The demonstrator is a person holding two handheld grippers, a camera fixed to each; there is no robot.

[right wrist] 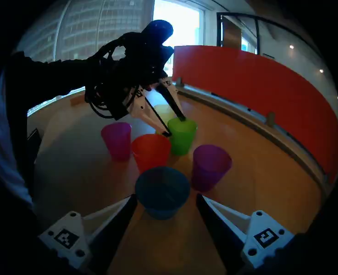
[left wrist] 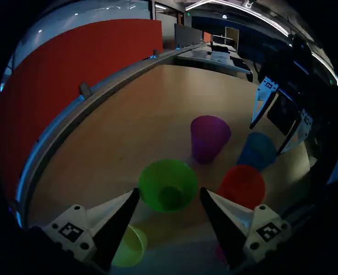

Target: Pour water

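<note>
Gaping wide, the left gripper [left wrist: 169, 197] faced a green cup [left wrist: 167, 184], the right gripper [right wrist: 166, 201] a blue cup [right wrist: 162, 191], on a tan table [left wrist: 136, 114]; a red wall [left wrist: 77, 59] stood at ten o'clock.

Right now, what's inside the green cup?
Looking down into the green cup from the left gripper view: green wall and darker base, no object. Clear water cannot be judged in this dim light.

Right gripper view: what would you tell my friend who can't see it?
A blue cup stands on a wooden table between the open jaws of the right gripper. Behind it cluster a red cup, purple cup, pink cup, green cup and yellow cup, while a person's arm holds the left gripper at the green cup's rim.
</note>
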